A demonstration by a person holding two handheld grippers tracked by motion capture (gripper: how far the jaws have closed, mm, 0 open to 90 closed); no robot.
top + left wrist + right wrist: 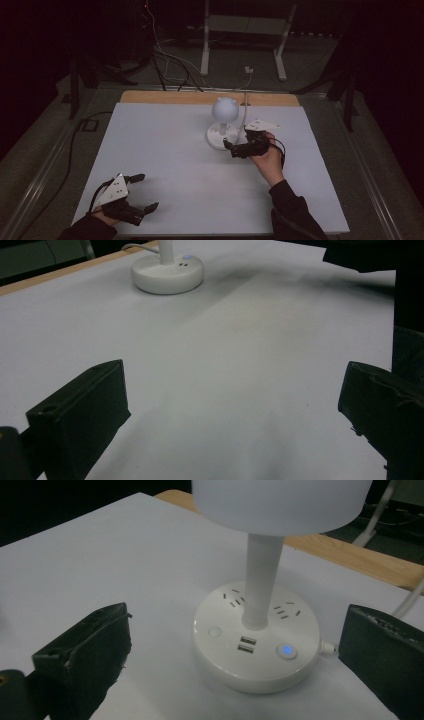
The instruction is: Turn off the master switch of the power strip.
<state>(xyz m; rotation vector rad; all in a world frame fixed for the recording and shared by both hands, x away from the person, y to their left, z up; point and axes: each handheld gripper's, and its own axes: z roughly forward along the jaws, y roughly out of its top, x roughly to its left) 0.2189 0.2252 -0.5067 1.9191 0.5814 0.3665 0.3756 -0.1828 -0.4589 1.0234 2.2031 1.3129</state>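
Dim surroundings frame a white table top (165, 150) with a wooden strip (165, 97) along its far edge; beyond it, cables (165, 60) and a white metal stand (240, 30) are seen on the dark floor.

Near the far middle of the table top a white lamp (223, 122) is stood upright. It is made up of a round flat base (255, 652), a straight white stem (261, 580) rising from the middle of the base, and a rounded shade (224, 108) at the top. On the base, socket slots, two small ports at the front and a round button lit blue (286, 650) are seen in the right gripper view. A white cord (245, 102) is led from the base toward the far edge.

The right gripper (235, 149) is held in a hand (267, 160) just to the right of the lamp's base, pointed at it. Its jaws are spread wide, with the base lying between and just ahead of them; nothing is clamped, and no contact with the base can be made out.

The left gripper (142, 192) is held at the near left corner of the table top, well apart from the lamp. Its jaws are likewise spread wide, and bare table top is seen between them in the left gripper view, with the lamp's base far off at the top of that view.
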